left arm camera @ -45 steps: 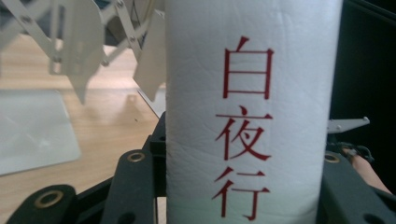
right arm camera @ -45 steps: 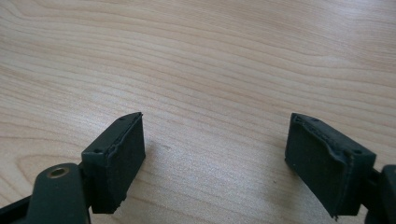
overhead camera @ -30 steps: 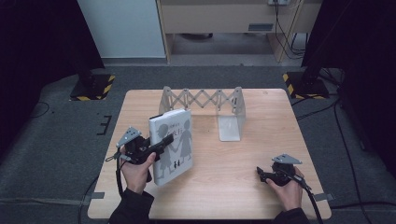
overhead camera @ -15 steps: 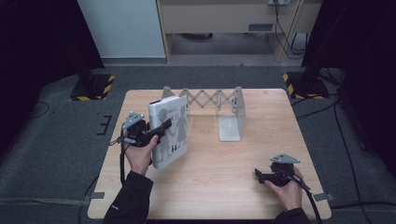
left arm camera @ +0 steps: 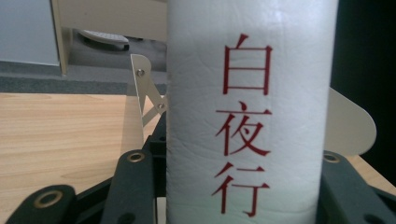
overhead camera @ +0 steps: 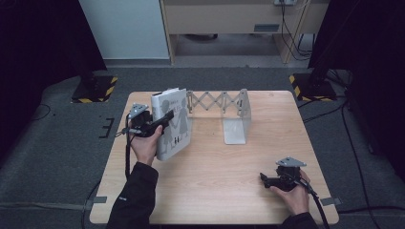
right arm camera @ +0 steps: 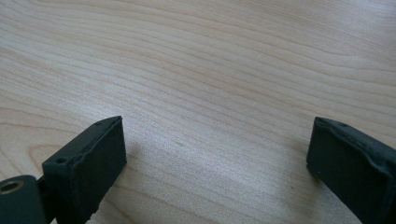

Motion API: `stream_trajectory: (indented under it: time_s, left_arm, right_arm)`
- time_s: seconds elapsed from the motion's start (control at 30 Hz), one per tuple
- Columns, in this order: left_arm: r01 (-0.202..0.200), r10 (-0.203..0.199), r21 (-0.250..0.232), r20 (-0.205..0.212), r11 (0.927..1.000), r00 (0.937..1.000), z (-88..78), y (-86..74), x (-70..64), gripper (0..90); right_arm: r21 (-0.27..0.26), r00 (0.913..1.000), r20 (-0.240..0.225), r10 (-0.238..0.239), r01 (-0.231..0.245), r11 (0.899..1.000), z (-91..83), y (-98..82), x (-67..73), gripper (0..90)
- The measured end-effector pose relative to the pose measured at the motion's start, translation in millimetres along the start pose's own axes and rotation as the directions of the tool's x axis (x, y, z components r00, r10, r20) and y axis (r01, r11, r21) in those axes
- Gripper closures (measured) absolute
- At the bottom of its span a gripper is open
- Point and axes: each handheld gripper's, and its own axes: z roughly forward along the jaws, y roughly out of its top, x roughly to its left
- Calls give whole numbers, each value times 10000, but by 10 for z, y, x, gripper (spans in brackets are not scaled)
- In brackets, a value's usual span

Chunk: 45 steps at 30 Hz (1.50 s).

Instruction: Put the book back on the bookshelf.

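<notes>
Left gripper [overhead camera: 165, 119] is clamped on a white book [overhead camera: 172, 124], its two black jaws pressing the covers from either side close to the spine, as the left gripper view shows with the red-lettered spine [left arm camera: 247, 116] standing between them. From the high view the book stands roughly upright near the left rear of the wooden table [overhead camera: 215, 181], just beside the left end of an expanding metal book rack [overhead camera: 224, 107]; whether its bottom edge touches the tabletop I cannot tell. Moving right, the rack's scissor lattice stretches along the back of the table to an L-shaped end plate [overhead camera: 239, 121] with its foot lying flat on the wood. Farther right and nearer the person, the right gripper [overhead camera: 267, 180] rests low over bare table, well apart from book and rack, with its jaws spread wide and nothing between them. I judge the book to be a stiff, moderately heavy volume with a smooth, slightly textured cover that may slip under a light pinch; gripping across both covers near the spine, about mid-height, looks the soundest hold, since the fore-edge would let the pages splay and the weight swing. Held off-centre it will likely tend to tip.
</notes>
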Motion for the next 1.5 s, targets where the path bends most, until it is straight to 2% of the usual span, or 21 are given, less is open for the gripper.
stream_trajectory:
  time_s: [0.1, 0.23, 0.4, 0.5, 0.67, 0.87, 1.03, 1.33, 1.37, 1.47, 1.5]
  left_arm:
    - [99, -99, -38, -38, 9999, 9999, 48, 8, 24, 529]
    - [-149, 145, -97, -381, 9998, 9992, 131, 14, 6, 529]
    - [-99, 100, 16, -545, 9999, 9985, 219, 7, 1, 528]
    - [-390, 396, 97, -727, 9992, 9966, 305, -24, -38, 528]
    - [-400, 415, 226, -716, 9989, 9966, 397, -53, -44, 528]
    - [-614, 637, 280, -879, 9977, 9941, 478, -116, -47, 528]
    - [-727, 730, 69, -855, 9973, 9937, 451, -172, -38, 526]
    - [-1114, 1124, 162, -796, 9936, 9905, 263, -298, -59, 518]
    - [-1257, 1267, 194, -705, 9919, 9894, 197, -351, -75, 518]
    - [-1449, 1463, 237, -718, 9892, 9866, 143, -403, -102, 517]
    - [-1691, 1704, 247, -673, 9853, 9831, 81, -471, -137, 517]
  right_arm:
    - [-8, 10000, 5, -28, 28, 10000, 1, -1, -1, 51]
    - [-17, 10000, 14, -22, 22, 10000, 2, -1, 0, 51]
    - [-7, 10000, 3, -25, 25, 10000, 1, 0, -1, 51]
    - [-10, 10000, 9, -30, 30, 10000, 1, 0, -1, 51]
    - [-21, 10000, 18, -23, 23, 10000, 2, -1, 0, 51]
    - [-23, 10000, 17, -27, 27, 10000, 2, -1, 0, 51]
    - [-8, 10000, 4, -30, 30, 10000, 1, -1, -1, 51]
    - [-14, 10000, 6, -34, 34, 10000, 2, -1, -1, 51]
    - [-11, 10000, 14, 2, -2, 10000, 1, 0, 1, 51]
    - [-12, 10000, 11, -37, 37, 10000, 1, -1, -1, 51]
    - [-22, 10000, 20, -22, 22, 10000, 2, -1, 0, 51]
